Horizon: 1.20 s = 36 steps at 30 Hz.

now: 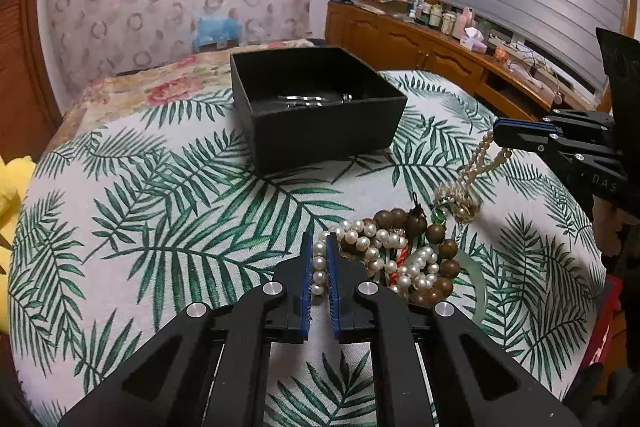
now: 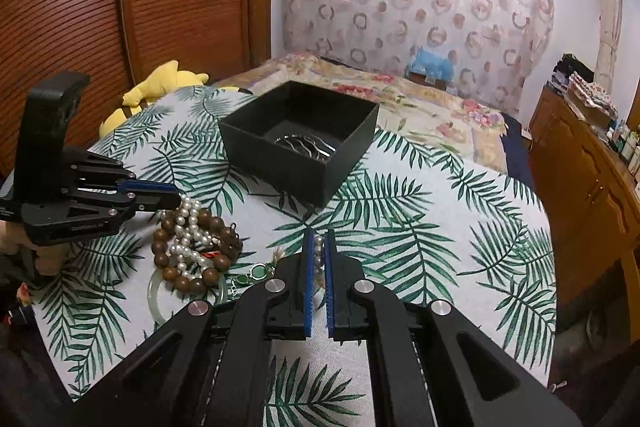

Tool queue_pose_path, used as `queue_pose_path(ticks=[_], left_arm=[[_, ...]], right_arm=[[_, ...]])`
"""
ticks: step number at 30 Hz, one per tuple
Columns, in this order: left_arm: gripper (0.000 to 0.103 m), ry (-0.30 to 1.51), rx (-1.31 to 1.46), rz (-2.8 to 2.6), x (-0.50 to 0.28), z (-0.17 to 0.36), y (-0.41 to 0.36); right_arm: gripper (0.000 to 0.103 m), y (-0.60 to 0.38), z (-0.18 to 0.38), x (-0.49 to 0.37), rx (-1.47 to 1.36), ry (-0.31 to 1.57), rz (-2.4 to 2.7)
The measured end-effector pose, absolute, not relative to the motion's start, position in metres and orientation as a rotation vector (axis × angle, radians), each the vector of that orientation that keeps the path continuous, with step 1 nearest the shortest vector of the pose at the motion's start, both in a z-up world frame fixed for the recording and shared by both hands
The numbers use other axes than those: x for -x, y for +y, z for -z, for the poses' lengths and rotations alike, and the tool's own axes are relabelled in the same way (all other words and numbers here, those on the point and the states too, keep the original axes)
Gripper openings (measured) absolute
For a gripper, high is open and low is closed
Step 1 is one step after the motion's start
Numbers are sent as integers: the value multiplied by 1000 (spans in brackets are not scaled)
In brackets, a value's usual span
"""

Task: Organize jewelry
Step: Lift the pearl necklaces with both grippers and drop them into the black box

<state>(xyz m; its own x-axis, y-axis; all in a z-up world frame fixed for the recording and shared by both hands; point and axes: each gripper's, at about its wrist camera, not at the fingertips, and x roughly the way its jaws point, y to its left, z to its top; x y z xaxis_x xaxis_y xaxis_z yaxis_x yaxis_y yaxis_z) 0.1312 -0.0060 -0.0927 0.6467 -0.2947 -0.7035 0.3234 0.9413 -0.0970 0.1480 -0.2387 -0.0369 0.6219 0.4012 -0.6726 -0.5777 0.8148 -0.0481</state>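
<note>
Right gripper (image 2: 319,247), ours, pinches small pearl strand (image 1: 482,157); left gripper (image 1: 320,259) pinches white pearls (image 1: 320,267); black box (image 2: 280,163) lies ahead.

The left gripper (image 1: 320,247) pinches a pearl strand (image 1: 319,267) from the jewelry pile (image 1: 404,251); the black box (image 1: 320,131) sits behind.

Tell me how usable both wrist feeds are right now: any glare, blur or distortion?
Left wrist view: dim indoor light, heavy fisheye curvature, dark corners, pearl strand sharp. Right wrist view: same bending of the black box, background soft, no glare on the beads.
</note>
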Motion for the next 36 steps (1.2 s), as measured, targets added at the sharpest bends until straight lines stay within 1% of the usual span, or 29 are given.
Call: queue_pose_path(ticks=[5,12,23,36], left_arm=[[6,748,-32,343,-124,74,-1],[6,654,-23,348,-112,33,-2],[6,537,-43,367,-108,-28,-14],[6,464,-56,352,-121,-72,-19]], right_arm=[[6,-242,27,-144,266,675,-569],[6,-243,11,-139,262,643,-575],[6,-245,-35,-136,254,557,-578],[6,-244,-86,-146,237,475,-578]])
